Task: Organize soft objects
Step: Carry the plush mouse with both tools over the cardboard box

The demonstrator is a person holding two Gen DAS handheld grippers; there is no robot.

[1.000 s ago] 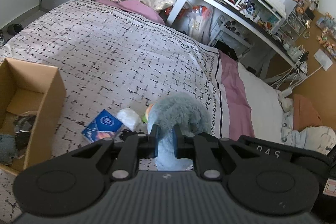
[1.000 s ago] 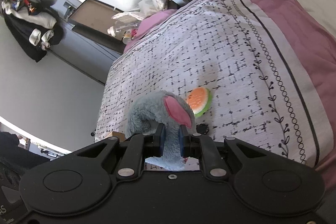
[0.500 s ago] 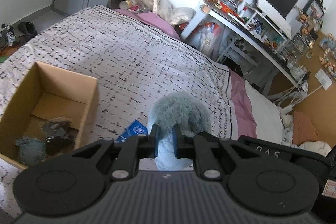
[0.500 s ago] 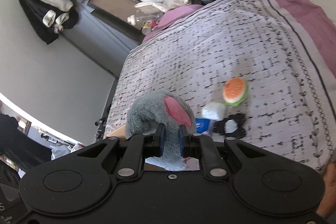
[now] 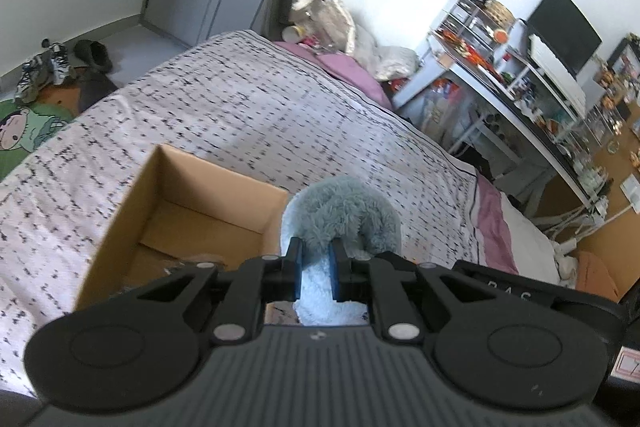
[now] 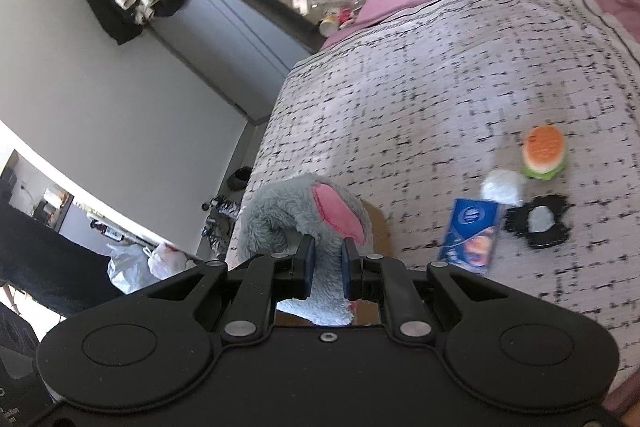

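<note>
Two grippers, each clenched on the same single plush: the left gripper (image 5: 316, 269) pinches a pale blue-grey furry part of the plush (image 5: 340, 215), the right gripper (image 6: 327, 269) pinches it just under a pink-lined ear. The plush is shaggy grey with one pink ear showing and a lighter, whitish underside between the pads; it hangs in the air above the near edge of one open cardboard box (image 5: 192, 203) on the bed (image 5: 248, 115). Four loose things lie together on the bed to the right: one burger toy (image 6: 544, 155), one white puff (image 6: 503, 187), one black-and-white item (image 6: 538, 221), one blue packet (image 6: 472, 235) whose print is too blurred to read. Letters "D A S" show on dark gear (image 5: 510, 293) beside the left gripper.
</note>
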